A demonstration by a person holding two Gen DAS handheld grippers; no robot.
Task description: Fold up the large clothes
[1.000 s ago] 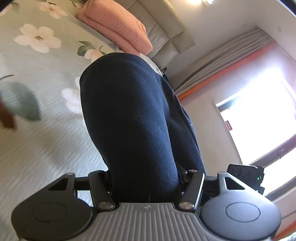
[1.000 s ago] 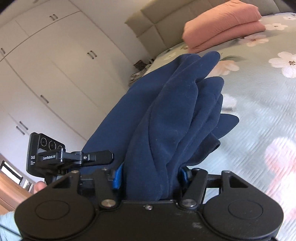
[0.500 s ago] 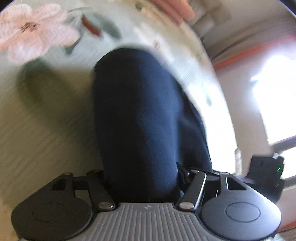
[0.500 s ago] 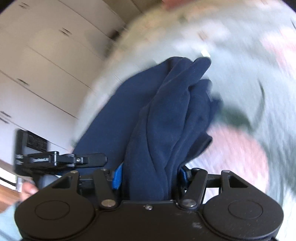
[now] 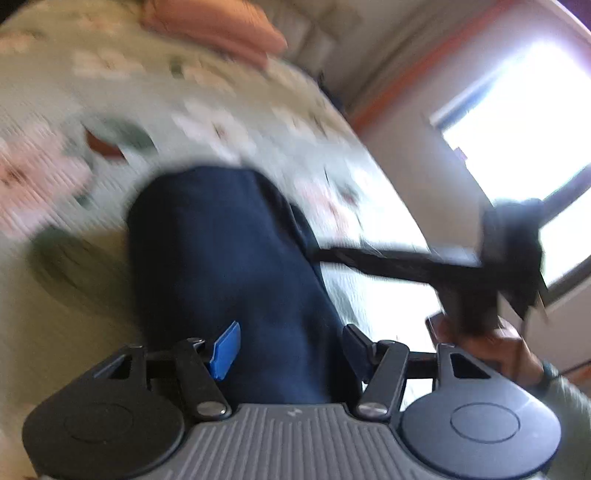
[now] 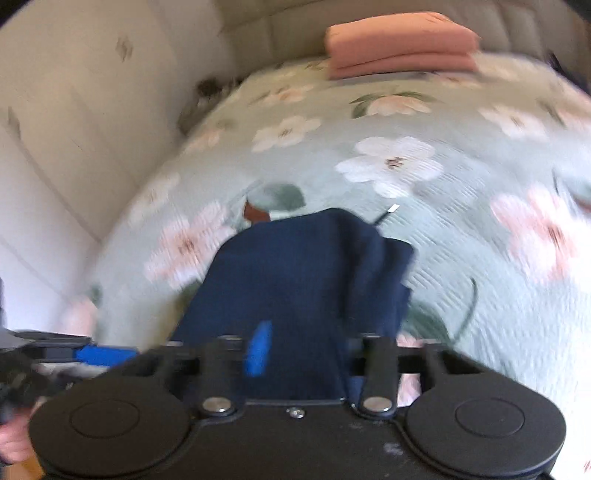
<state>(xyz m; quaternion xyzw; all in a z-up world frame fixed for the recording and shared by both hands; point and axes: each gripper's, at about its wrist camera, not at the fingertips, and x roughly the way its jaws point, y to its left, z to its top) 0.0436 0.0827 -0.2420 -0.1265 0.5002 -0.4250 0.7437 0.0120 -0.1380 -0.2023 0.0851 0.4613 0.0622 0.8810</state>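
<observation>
Both grippers, left (image 5: 291,350) and right (image 6: 306,354), had spread wide, dropping the folded navy fleece garment (image 6: 306,273) onto the floral green bedspread (image 6: 461,221).

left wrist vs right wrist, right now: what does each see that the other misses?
Left wrist only: the bright window, the orange-edged curtain, and the right gripper seen from the side.
Right wrist only: the white wardrobe doors.
Both: the navy garment between the fingers, the floral bedspread, the folded pink blanket, and the padded headboard. Both views are motion-blurred.
</observation>
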